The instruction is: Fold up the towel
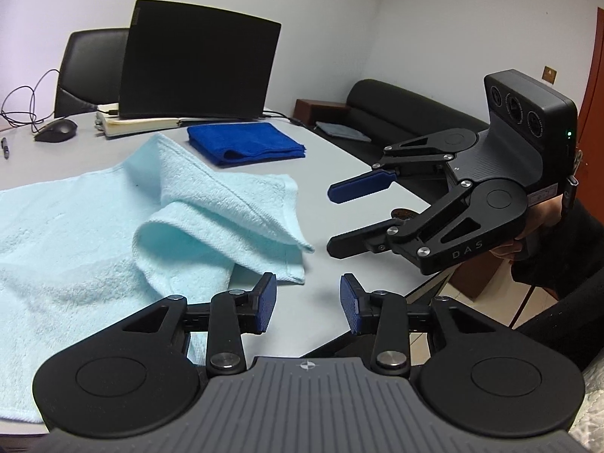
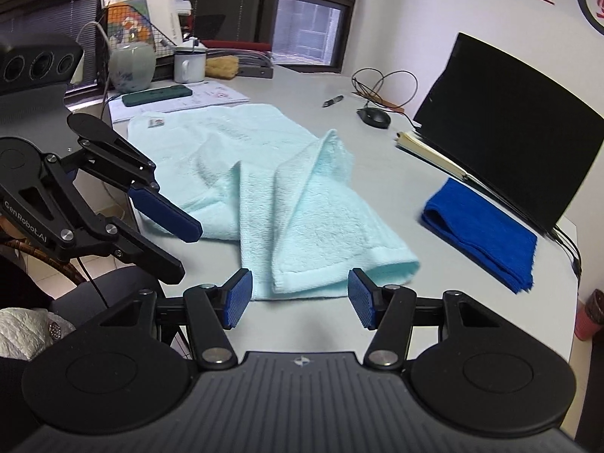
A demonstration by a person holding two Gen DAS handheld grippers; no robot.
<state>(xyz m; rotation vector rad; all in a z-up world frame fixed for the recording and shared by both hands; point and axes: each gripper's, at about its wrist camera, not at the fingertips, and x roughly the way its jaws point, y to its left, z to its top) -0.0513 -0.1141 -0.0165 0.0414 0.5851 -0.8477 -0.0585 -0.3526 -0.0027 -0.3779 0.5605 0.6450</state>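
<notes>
Office room, pale grey desk (image 2: pixel 302 75), black monitor (image 2: pixel 509 158) at my 2 o'clock. Rumpled light-blue terry towel (image 2: pixel 309 219) spread across desk, long axis running 5 to 11 o'clock, near end bunched in loose fold. Folded dark-blue cloth (image 2: pixel 479 234) at 3 o'clock, apart. My right gripper (image 2: pixel 298 298) released, empty, towel hem dead ahead at 12. Left gripper (image 1: pixel 307 302) released, empty, towel at 10. I judge right nearer to folded end.

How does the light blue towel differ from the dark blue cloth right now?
The light blue towel is pale, larger and only partly folded, one end bunched loosely over the rest. The dark blue cloth is deep blue, smaller and folded into a neat flat stack beside the laptop. Both lie on the grey table, untouched by either tool.
</notes>
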